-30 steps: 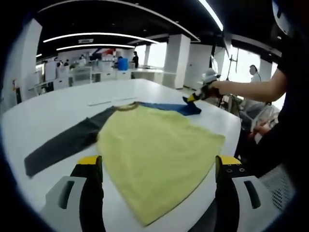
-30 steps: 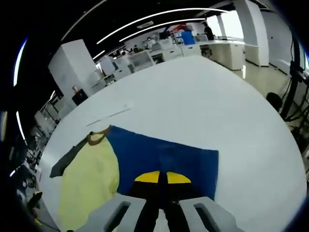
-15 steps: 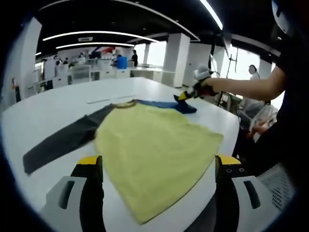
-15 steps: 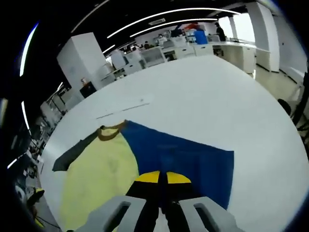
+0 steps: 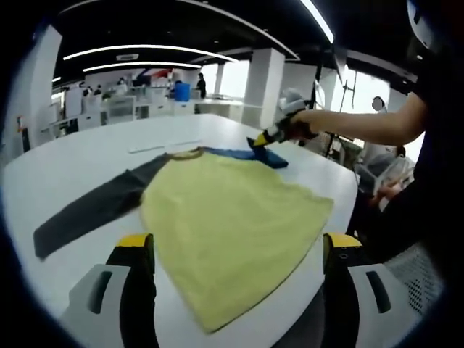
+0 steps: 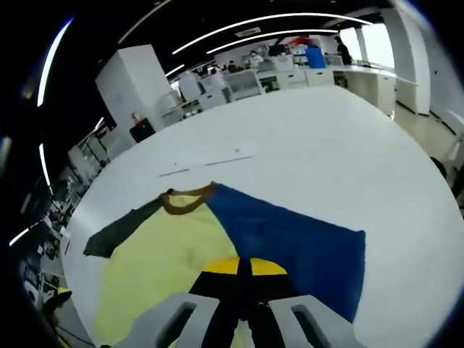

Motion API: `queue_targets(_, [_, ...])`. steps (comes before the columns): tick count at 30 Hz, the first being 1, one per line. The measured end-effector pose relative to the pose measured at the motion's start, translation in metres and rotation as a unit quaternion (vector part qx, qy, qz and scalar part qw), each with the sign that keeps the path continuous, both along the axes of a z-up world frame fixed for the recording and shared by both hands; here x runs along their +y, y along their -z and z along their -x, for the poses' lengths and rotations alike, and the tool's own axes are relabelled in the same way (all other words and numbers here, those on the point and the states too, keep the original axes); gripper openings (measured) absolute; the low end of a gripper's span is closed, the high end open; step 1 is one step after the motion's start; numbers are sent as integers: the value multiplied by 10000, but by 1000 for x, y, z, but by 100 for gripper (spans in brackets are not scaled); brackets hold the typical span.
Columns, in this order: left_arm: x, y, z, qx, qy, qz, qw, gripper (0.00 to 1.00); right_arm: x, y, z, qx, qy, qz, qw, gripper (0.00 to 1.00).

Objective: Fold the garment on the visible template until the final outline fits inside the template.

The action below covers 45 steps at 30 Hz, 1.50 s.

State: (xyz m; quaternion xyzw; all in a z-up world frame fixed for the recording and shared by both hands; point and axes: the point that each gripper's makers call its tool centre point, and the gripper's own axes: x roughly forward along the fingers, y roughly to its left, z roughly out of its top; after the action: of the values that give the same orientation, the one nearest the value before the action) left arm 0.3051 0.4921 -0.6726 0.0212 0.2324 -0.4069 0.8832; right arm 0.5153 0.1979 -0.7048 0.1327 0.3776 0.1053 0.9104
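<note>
Two grippers work a long-sleeved shirt (image 5: 232, 232) that lies flat on a white tabletop (image 5: 87, 156). The shirt has a yellow body, a brown collar (image 6: 187, 200), a grey sleeve (image 5: 90, 206) stretched out to the left, and a blue sleeve (image 6: 290, 243) on the right. In the left gripper view, the left gripper (image 5: 239, 254) hangs over the near hem with its fingers (image 5: 136, 250) wide apart, holding nothing. In the right gripper view, the right gripper (image 6: 243, 270) has its yellow-tipped fingers pressed together on the blue sleeve, which appears pinched at its near edge; from the left gripper view the same gripper (image 5: 270, 135) shows raised above the far right of the shirt, with blue cloth at its tip. A faint line (image 6: 206, 164) marks the tabletop beyond the collar. The fabric looks thin, light and limp, so it should drape and crease easily; edges, cuffs and hem corners seem the surest places to pinch, since a grip mid-panel would likely bunch the cloth.
</note>
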Motion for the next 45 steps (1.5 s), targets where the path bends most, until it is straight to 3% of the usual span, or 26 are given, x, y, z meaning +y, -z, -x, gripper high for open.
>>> queue_targets(16, [2,1,1,18,-20,35,10000,94,42,-2,-17,81,-269,-65,9996,0])
queue_targets(34, [3,2,0,10,-43,77,10000,93,97,-1,-33,191,-780,112,9967,0])
queue_targets(45, [7,6,-2,37,-132,79,9999,93,129,-8,-43,74,-1093,97,9939,0])
